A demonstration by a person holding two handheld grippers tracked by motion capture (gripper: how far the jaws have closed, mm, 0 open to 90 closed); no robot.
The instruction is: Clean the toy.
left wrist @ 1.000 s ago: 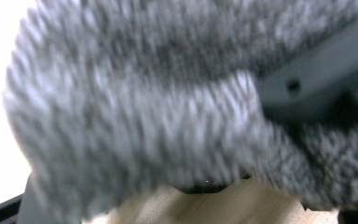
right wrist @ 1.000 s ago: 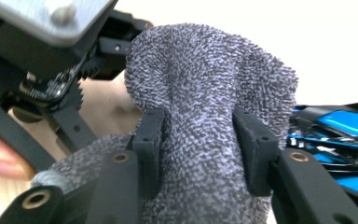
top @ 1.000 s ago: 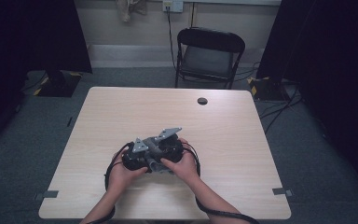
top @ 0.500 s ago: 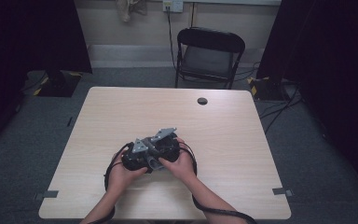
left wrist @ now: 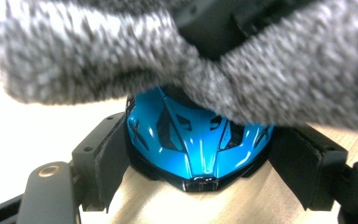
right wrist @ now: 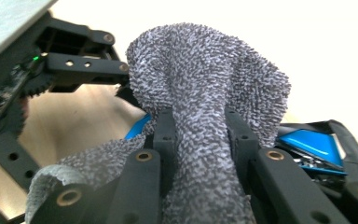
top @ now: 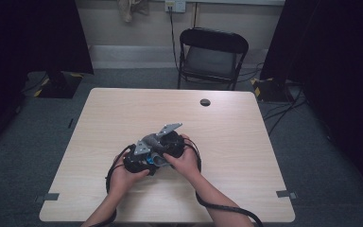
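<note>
A glossy blue toy car (left wrist: 191, 140) sits nose toward the camera between the black jaws of my left gripper (left wrist: 200, 156), whose pads press on its two sides just above the wooden table. A grey terry cloth (right wrist: 205, 70) is pinched in my right gripper (right wrist: 201, 128), bulging above the jaws and hanging down below them. The cloth (left wrist: 98, 56) lies over the rear of the car. In the high view both hands hold the grippers (top: 153, 151) tight together at the table's front middle, with a glimpse of blue between them.
A light wooden table (top: 123, 109) carries a small black disc (top: 205, 102) near its far edge. A black folding chair (top: 212, 52) stands behind the table. Black cables (top: 227, 208) trail off the front edge by the forearms.
The hands and both grippers stay huddled at the same spot. The right gripper has shifted only slightly against the left one.
</note>
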